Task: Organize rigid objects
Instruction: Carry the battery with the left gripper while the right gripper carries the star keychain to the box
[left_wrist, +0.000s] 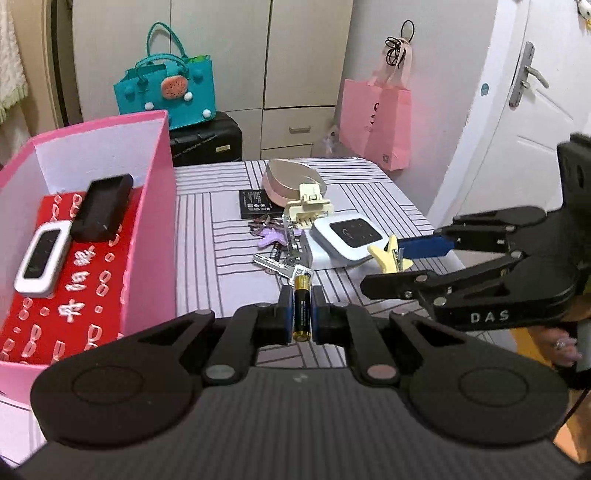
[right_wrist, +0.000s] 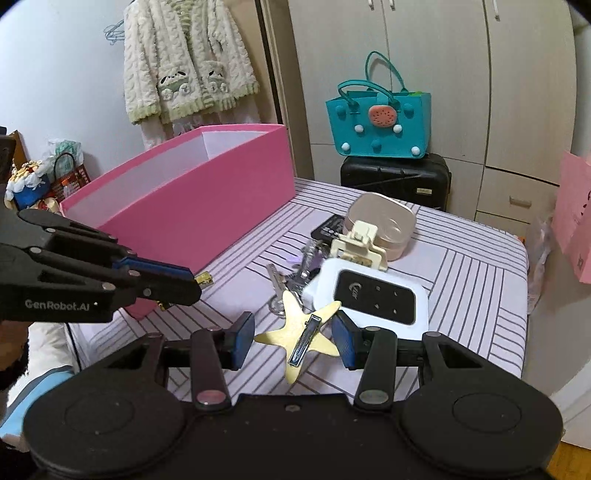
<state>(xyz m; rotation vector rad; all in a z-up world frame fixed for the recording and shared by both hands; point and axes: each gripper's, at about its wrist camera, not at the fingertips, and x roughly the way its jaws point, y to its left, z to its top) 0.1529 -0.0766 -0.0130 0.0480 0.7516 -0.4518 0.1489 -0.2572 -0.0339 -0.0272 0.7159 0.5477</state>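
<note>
Box: pink, on the table's left side; a white device and a black case lie inside on red paper. Light card walls, so things are better lowered in than dropped.
Left tool: closed narrow on a battery, which stands on end between the pads, just right of the box's near corner. The battery is small, stiff, dense for its size and smooth-skinned; a grip across its middle, as here, looks sound, but it could roll out if the squeeze eases.
Table: striped cloth, carrying the remaining pile near its middle.
Keys: flat metal, loose in the pile, hard and thin. Probably best pinched by an edge that stands proud.
Clip: cream claw clip on top of the pile, springy plastic, light; take it across the body.
Tin: gold, rounded, toward the far edge, smooth and likely slippery.
Router: white slab with a black face, near the right edge; heavier, grip across its short sides.
Right tool: pads standing wide on either side of a star, a yellow hair clip with its metal bar facing up. Whether it is pinched, I cannot tell. It is thin, light and stiff; hold by opposite arms.
</note>
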